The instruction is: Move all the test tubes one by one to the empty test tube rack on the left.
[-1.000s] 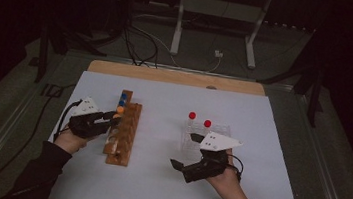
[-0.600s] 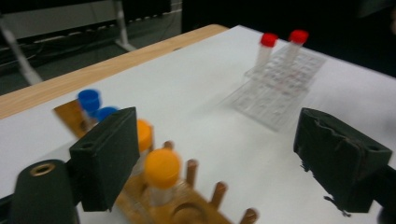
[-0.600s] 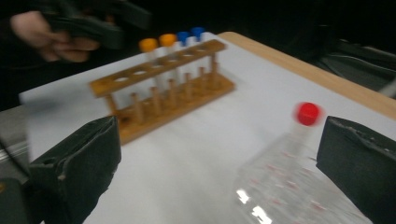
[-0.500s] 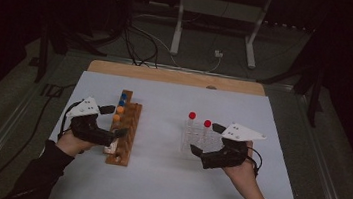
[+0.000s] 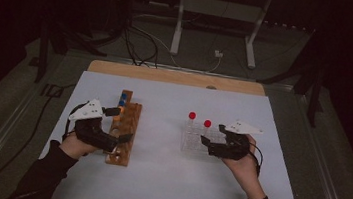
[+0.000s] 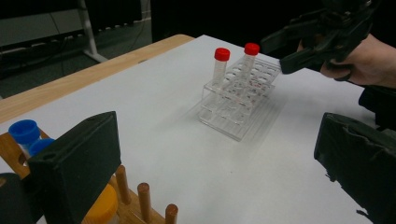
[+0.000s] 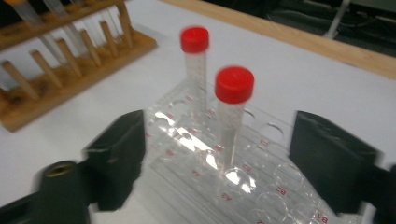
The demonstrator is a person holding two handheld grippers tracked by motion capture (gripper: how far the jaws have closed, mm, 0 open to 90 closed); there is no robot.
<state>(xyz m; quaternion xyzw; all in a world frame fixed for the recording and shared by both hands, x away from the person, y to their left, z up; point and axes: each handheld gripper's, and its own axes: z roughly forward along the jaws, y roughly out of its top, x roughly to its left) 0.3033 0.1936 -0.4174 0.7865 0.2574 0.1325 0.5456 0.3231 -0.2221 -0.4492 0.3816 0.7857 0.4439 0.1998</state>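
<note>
A wooden peg rack (image 5: 130,124) lies left of centre, with blue-capped tubes (image 5: 122,98) at its far end. Over its near half my left gripper (image 5: 118,124) stands open, one jaw on each side of nothing. That gripper's own view shows the wide gap (image 6: 217,177), the blue caps (image 6: 23,132) and an orange cap (image 6: 100,210). A clear tube rack (image 5: 192,140) holds two red-capped tubes (image 5: 192,115). My right gripper (image 5: 213,135) is open at the rack's right edge, and the nearer tube (image 7: 233,107) stands between its jaws (image 7: 224,163).
White paper (image 5: 155,177) covers the table, and a wooden strip (image 5: 177,77) runs along the far edge. Cables and a metal stand (image 5: 219,14) sit on the floor beyond. Several wooden pegs (image 6: 140,198) rise from the peg rack close to my left jaw.
The right hand has moved right and away from the person, up to the clear rack. The left gripper has shifted slightly back to the left beside the wooden rack.
</note>
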